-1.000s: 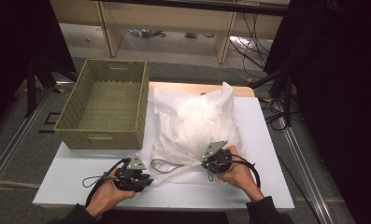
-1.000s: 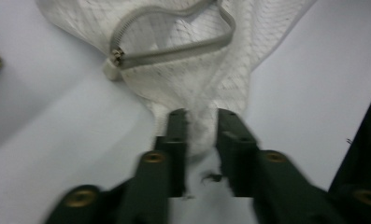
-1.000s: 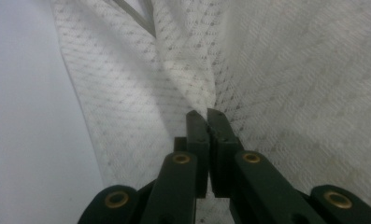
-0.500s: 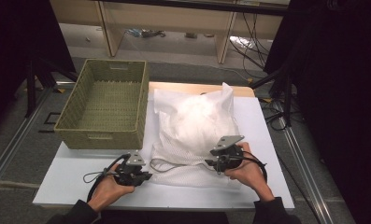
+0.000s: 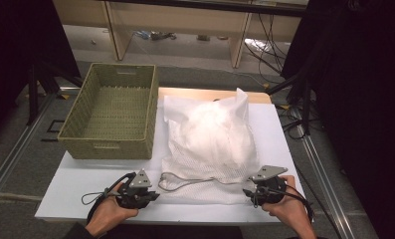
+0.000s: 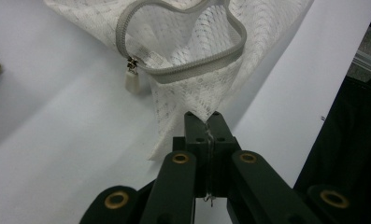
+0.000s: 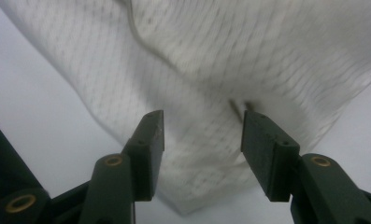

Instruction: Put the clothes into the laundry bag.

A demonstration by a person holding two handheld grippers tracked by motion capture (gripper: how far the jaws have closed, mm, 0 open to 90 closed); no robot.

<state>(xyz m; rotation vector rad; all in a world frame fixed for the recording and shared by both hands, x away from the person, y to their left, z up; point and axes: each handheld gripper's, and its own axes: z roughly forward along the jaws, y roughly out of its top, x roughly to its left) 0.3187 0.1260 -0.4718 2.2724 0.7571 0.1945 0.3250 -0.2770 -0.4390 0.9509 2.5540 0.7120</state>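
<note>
Both hands have drawn apart along the worktop [image 5: 85, 184]: left tongs [image 6: 206, 122] clamped on the mesh bag [image 5: 210, 139] corner, right tongs [image 7: 202, 140] apart (basket [image 5: 113, 112] seemingly unfilled).

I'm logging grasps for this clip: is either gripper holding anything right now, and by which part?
The left gripper is shut on a corner of the white mesh zippered laundry bag. The right gripper is open around the bag's other near corner, holding nothing.
</note>
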